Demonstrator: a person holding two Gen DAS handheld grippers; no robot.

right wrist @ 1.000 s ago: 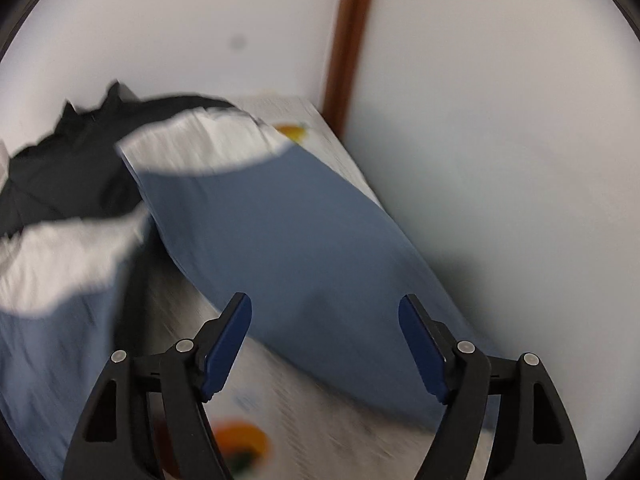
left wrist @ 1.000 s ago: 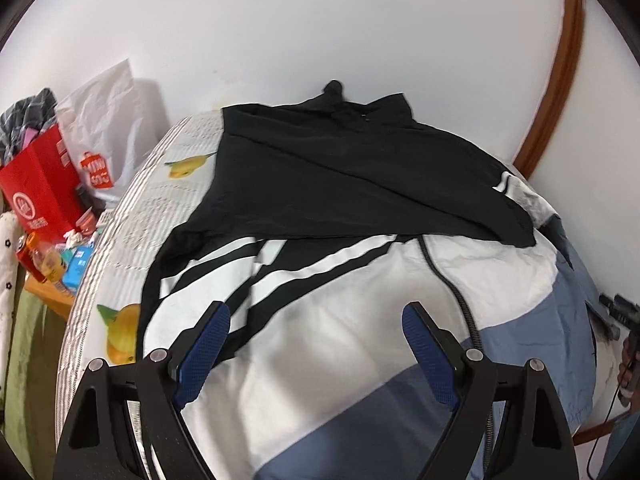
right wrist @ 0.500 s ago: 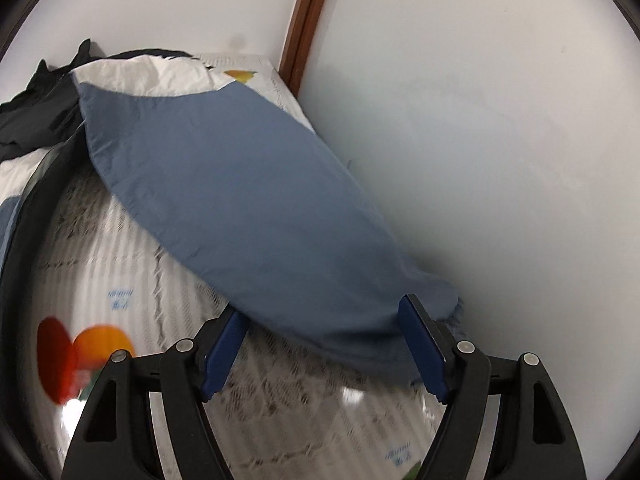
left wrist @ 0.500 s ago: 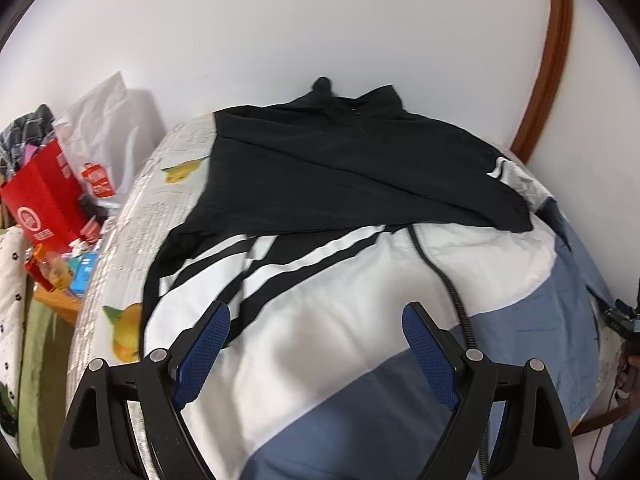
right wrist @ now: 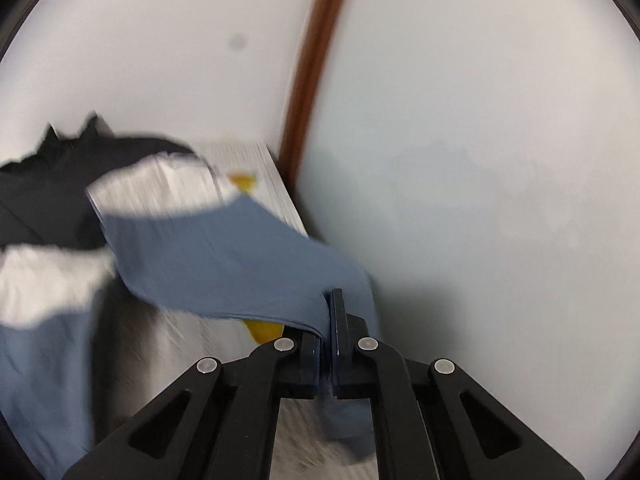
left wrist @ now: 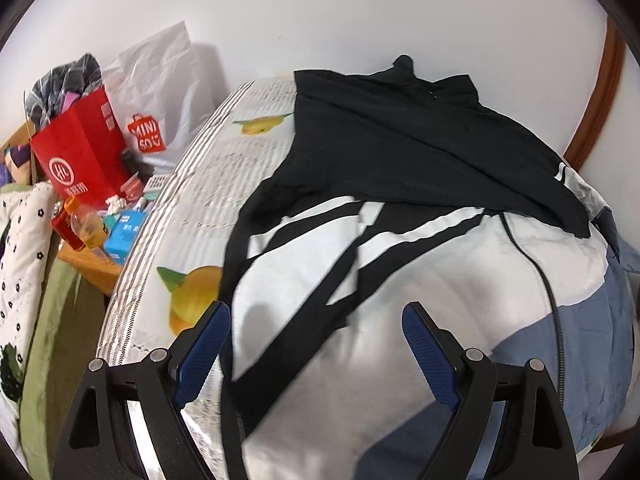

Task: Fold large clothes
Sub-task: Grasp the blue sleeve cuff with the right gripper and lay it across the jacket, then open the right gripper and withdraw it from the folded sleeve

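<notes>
The jacket point(left wrist: 400, 208) lies spread across the bed point(left wrist: 188, 216), and the right gripper point(right wrist: 329, 320) is pinched tight on its blue sleeve point(right wrist: 224, 256) — the cloth draped over its jaws — while the left gripper point(left wrist: 316, 344) hangs above the white panel, jaws wide and empty.
</notes>
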